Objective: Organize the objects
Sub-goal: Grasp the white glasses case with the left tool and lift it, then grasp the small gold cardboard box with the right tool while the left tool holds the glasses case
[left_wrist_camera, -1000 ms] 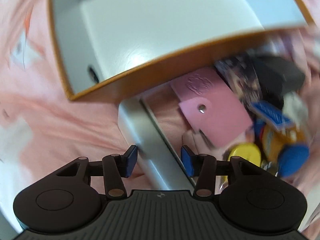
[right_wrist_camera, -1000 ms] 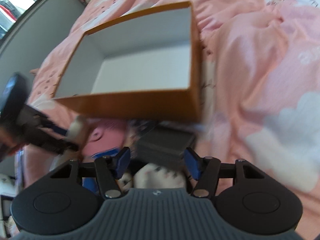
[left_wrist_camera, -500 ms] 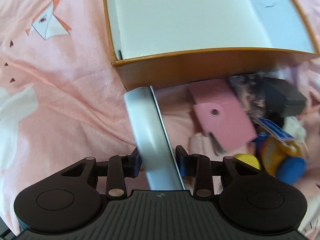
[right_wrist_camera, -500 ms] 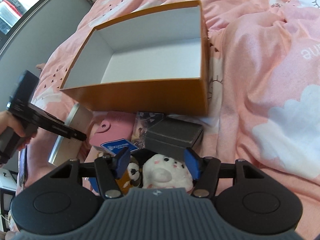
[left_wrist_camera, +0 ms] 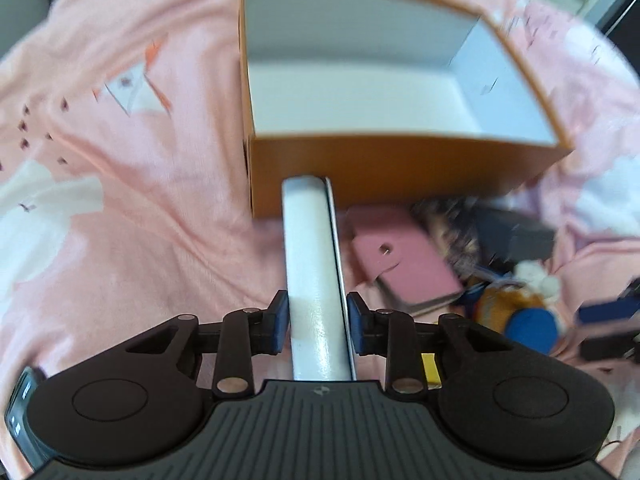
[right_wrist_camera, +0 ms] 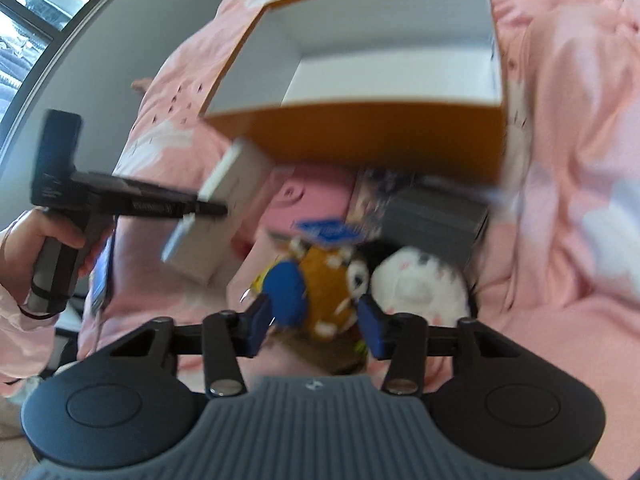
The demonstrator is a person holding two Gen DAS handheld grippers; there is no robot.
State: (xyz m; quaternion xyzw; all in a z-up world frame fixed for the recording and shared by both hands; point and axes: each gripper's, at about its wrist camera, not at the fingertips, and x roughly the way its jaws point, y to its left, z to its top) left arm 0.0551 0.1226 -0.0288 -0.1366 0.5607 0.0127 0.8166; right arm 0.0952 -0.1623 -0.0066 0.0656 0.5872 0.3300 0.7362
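Note:
My left gripper (left_wrist_camera: 316, 320) is shut on a flat silver-white box (left_wrist_camera: 310, 264), held edge-up above the bed just short of the near wall of an open orange box with a white inside (left_wrist_camera: 400, 168). In the right wrist view the silver-white box (right_wrist_camera: 228, 204) hangs in the left gripper (right_wrist_camera: 208, 210) left of the orange box (right_wrist_camera: 384, 136). My right gripper (right_wrist_camera: 314, 322) is open, its jaws on either side of an orange and blue plush toy (right_wrist_camera: 320, 284).
A pile lies on the pink bedding (left_wrist_camera: 120, 208) before the orange box: a pink wallet (left_wrist_camera: 404, 268), a dark grey box (right_wrist_camera: 436, 216), a patterned card pack (right_wrist_camera: 376, 196), a white plush (right_wrist_camera: 420, 284). A grey wall and window (right_wrist_camera: 48, 20) stand at the left.
My left gripper lifted the silver-white box and turned it more upright, edge toward the orange box. My right gripper moved down and left from the dark grey box to the orange and blue plush.

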